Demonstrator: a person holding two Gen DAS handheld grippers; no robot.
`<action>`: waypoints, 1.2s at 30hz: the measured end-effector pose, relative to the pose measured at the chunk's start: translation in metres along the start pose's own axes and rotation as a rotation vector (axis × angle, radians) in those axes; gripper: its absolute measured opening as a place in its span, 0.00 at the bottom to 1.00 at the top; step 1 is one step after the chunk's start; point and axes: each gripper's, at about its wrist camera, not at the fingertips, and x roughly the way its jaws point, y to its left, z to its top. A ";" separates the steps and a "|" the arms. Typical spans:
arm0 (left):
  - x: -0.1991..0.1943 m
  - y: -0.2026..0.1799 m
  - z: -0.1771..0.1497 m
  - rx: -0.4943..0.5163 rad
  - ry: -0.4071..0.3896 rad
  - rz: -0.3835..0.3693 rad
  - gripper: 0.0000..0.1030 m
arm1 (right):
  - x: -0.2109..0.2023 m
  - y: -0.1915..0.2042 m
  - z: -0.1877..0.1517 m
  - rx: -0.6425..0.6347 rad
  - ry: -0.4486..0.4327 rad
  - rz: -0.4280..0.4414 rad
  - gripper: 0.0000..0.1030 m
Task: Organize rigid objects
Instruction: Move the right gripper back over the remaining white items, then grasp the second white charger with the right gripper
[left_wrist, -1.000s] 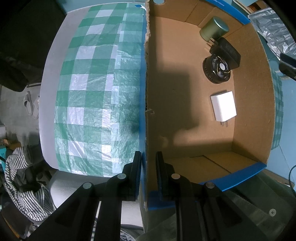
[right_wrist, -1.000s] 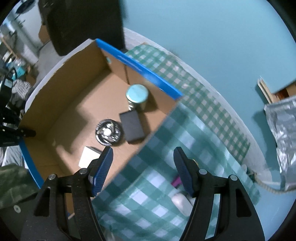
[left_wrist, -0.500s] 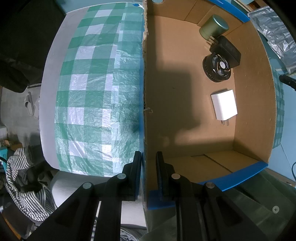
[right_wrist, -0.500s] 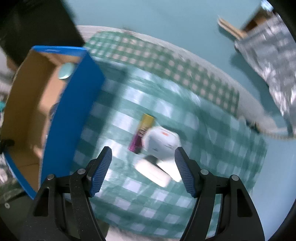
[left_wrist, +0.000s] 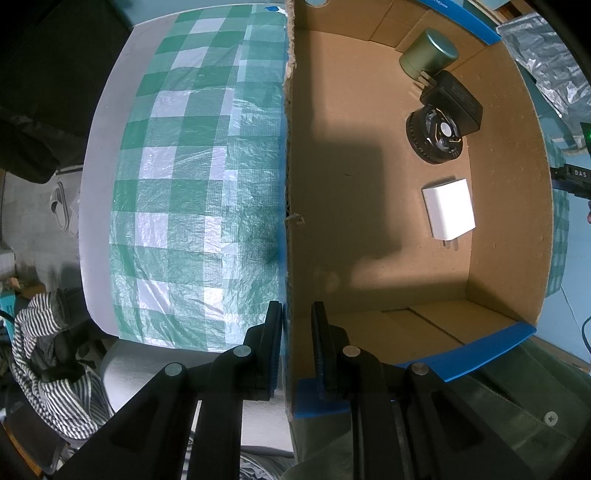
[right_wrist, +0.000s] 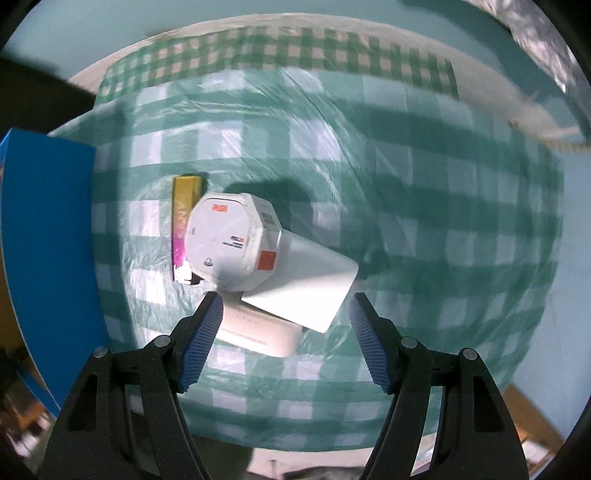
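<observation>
Cardboard box (left_wrist: 369, 229) sits on the green checked cloth (left_wrist: 192, 192) that covers the table, its near wall pinched between the narrow jaws of the left tool (left_wrist: 297, 350), one pad outside and one inside the wall. Inside the box, toward two o'clock in the left wrist view, a green can (left_wrist: 430, 53) stands in the far corner; a black adapter (left_wrist: 452, 101) lies just beside it, partly over a round black fan (left_wrist: 436, 138). A white charger (left_wrist: 448, 208) lies apart from them at three o'clock.

The right tool (right_wrist: 286, 339) hangs over the cloth outside the box with its blue pads spread wide, nothing pressed between them. Just beyond the pads lies a heap: a white octagonal box (right_wrist: 229, 243) at eleven o'clock, resting on a flat white card (right_wrist: 314, 284), with a white bar (right_wrist: 258, 332) under the card's near edge. A yellow and pink stick (right_wrist: 183, 225) lies against the octagonal box at ten o'clock. The view there is blurred.
</observation>
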 end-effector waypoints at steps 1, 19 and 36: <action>0.000 0.000 0.000 0.000 0.000 0.000 0.16 | 0.002 -0.001 0.000 0.013 -0.003 0.006 0.69; 0.001 0.000 0.003 0.006 0.007 -0.004 0.17 | 0.017 0.000 0.006 0.014 -0.018 -0.083 0.63; 0.003 0.000 0.004 0.004 0.010 0.000 0.17 | 0.027 -0.046 -0.009 0.023 -0.010 0.006 0.59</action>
